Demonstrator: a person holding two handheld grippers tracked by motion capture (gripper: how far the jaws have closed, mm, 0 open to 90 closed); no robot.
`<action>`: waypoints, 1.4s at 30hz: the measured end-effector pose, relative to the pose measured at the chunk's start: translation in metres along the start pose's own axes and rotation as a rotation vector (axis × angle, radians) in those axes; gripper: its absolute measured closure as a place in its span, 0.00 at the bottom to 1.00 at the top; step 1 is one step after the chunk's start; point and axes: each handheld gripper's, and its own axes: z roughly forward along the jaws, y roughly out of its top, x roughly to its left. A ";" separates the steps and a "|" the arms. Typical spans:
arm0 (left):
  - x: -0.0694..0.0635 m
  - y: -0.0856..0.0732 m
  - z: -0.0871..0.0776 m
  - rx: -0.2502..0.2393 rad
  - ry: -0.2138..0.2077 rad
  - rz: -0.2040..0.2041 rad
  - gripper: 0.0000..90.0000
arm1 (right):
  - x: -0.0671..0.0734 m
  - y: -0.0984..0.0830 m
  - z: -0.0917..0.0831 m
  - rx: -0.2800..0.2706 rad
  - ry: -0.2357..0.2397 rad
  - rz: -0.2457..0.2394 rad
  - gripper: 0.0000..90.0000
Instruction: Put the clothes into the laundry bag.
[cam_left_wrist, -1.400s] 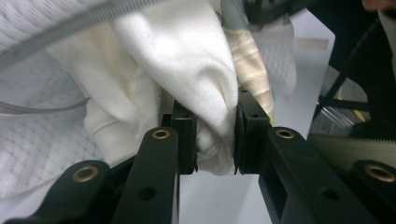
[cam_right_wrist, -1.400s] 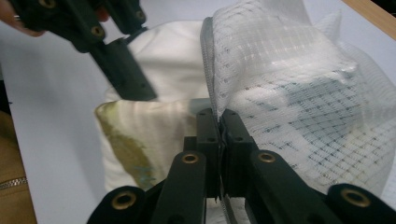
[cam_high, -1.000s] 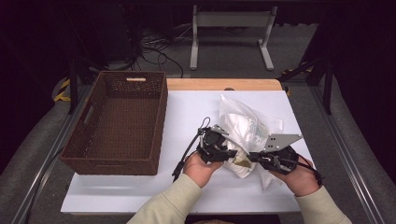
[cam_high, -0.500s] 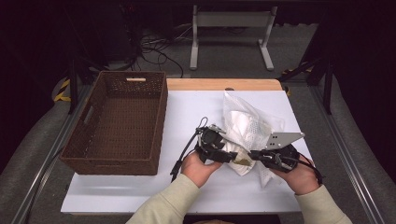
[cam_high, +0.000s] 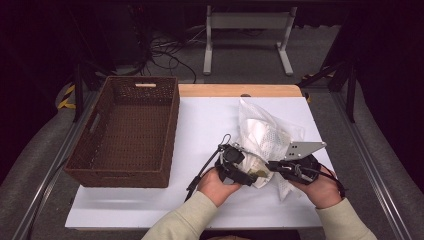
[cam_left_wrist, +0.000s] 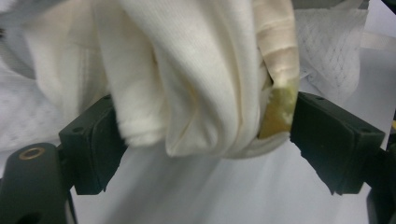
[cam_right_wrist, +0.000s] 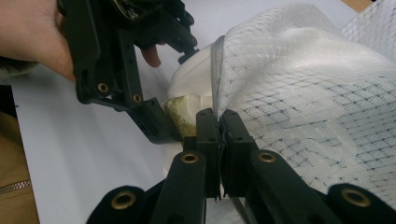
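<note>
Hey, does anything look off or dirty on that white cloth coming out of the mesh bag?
Yes. The white cloth has a yellow-brown stained patch at one folded edge, right beside a jaw of the left tongs. The rest looks clean. The right tongs pinch the mesh bag rim.

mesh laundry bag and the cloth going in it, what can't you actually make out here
- High view: the cloth is mostly hidden by the left gripper and the mesh bag.
- Left gripper view: the cloth's top is cut off by the upper edge; what the yellowish patch is stays unclear.
- Right gripper view: the right gripper, shut on the bag's edge, hides the opening.
</note>
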 end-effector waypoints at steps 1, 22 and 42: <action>0.002 0.000 0.002 -0.001 -0.024 -0.014 0.17 | 0.000 0.000 0.000 0.000 0.001 0.000 0.97; -0.005 0.001 -0.003 -0.031 0.003 0.058 0.61 | 0.000 0.000 0.000 -0.003 0.002 -0.002 0.97; -0.012 0.031 -0.014 -0.223 0.057 0.084 0.62 | 0.003 0.007 -0.009 -0.050 0.002 -0.011 0.97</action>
